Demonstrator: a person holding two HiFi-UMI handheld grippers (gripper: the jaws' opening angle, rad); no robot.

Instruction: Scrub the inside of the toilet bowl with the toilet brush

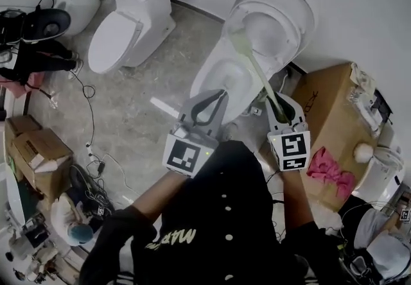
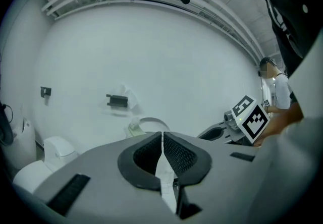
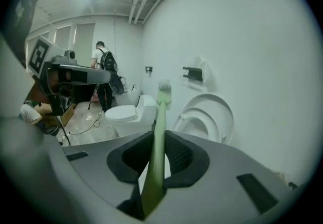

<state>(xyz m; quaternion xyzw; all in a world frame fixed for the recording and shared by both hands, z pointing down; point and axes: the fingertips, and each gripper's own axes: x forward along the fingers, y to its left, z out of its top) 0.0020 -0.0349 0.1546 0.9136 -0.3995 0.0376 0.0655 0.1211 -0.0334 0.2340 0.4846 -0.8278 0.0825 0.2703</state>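
Observation:
The white toilet (image 1: 241, 62) stands against the wall with its seat and lid (image 1: 273, 20) raised, and its bowl (image 1: 225, 78) is open. My right gripper (image 1: 283, 109) is shut on the pale green handle of the toilet brush (image 1: 257, 72). The brush slants up and left, and its head (image 1: 239, 38) is over the back of the bowl, at the raised seat. In the right gripper view the handle (image 3: 157, 147) runs between the jaws of my right gripper (image 3: 160, 140), with the bristles (image 3: 164, 87) in the air. My left gripper (image 1: 209, 107) hovers before the bowl, shut and holding nothing (image 2: 162, 140).
A second toilet (image 1: 131, 17) with its lid down stands to the left. At the right a cardboard box (image 1: 334, 117) holds a pink cloth (image 1: 329, 171). Cables (image 1: 90, 123) and boxes (image 1: 35, 149) lie on the floor at left. Farther back stands a person with a backpack (image 3: 103, 74).

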